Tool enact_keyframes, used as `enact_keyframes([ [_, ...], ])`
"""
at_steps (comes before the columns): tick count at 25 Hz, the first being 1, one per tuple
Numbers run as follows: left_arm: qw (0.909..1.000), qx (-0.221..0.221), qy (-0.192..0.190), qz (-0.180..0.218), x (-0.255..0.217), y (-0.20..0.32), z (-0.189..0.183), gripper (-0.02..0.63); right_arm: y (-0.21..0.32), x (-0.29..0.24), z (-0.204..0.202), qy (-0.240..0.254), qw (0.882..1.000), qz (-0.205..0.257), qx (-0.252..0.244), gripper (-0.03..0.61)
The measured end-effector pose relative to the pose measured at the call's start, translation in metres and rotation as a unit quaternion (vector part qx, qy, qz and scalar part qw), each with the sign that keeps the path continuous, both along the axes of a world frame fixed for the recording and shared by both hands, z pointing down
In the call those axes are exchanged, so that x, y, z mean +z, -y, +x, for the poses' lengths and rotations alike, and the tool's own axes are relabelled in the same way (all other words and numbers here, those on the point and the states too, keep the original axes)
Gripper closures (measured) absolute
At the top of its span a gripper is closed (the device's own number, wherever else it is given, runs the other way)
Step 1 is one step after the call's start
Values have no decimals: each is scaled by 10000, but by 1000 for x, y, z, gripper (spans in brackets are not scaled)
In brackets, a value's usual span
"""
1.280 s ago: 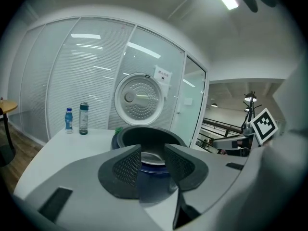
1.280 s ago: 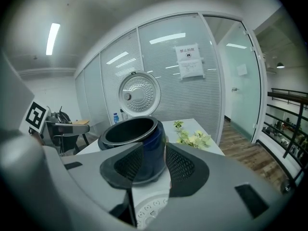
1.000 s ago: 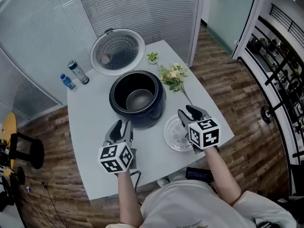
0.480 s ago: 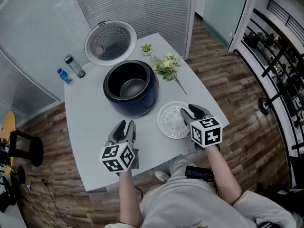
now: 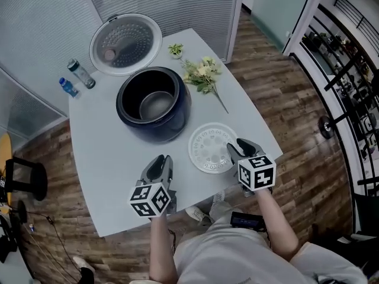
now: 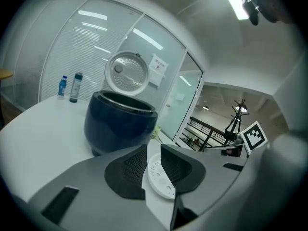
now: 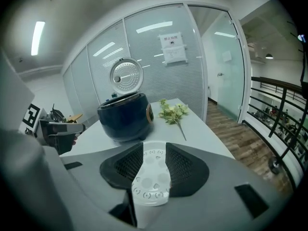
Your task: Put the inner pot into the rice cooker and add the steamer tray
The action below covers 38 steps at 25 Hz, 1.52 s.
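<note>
The setting was an office: glass partitions [image 5: 35,40] with blinds enclosed a white table [image 5: 100,158] on wood flooring [image 5: 272,87]; a notice [image 7: 174,48] hung on one pane, a railing [image 7: 279,109] alongside.

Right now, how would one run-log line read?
inner pot: in rice cooker | steamer tray: on table | right gripper: open, by tray | left gripper: fingers just closing, nothing between

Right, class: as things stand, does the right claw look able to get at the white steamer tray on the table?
Probably yes. The right claw hovers at the edge of the steamer tray with its jaws apart, and nothing lies between the two. The rice cooker stands clear, farther back on the table.
</note>
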State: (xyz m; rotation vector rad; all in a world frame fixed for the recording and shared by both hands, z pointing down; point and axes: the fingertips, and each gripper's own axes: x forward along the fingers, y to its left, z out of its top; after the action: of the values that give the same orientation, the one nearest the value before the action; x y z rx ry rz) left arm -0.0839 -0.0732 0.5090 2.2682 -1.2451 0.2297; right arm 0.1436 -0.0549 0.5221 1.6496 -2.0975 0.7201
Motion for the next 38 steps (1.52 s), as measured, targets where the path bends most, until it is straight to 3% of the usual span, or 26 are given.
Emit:
enact_keyframes([
  [5, 9979, 236, 226, -562, 50, 1, 22, 522, 0, 40, 17, -140, 9992, -377, 50, 431],
  [14, 9910, 141, 393, -1272, 119, 3, 41, 522, 5, 93, 45, -43, 9971, -722, 221, 431],
  [23, 9896, 121, 342, -1392, 139, 10, 64, 516, 8, 119, 55, 208, 9952, -904, 312, 431],
  [28, 9883, 22, 283, -1498, 146, 15, 73, 403, 10, 130, 53, 224, 9944, -1019, 147, 425],
  [35, 9864, 29, 336, -1609, 155, 10, 80, 405, 10, 134, 51, 55, 9957, -926, 13, 431],
  [38, 9863, 36, 370, -1610, 157, 4, 82, 462, 8, 133, 47, 43, 9964, -846, -27, 449],
])
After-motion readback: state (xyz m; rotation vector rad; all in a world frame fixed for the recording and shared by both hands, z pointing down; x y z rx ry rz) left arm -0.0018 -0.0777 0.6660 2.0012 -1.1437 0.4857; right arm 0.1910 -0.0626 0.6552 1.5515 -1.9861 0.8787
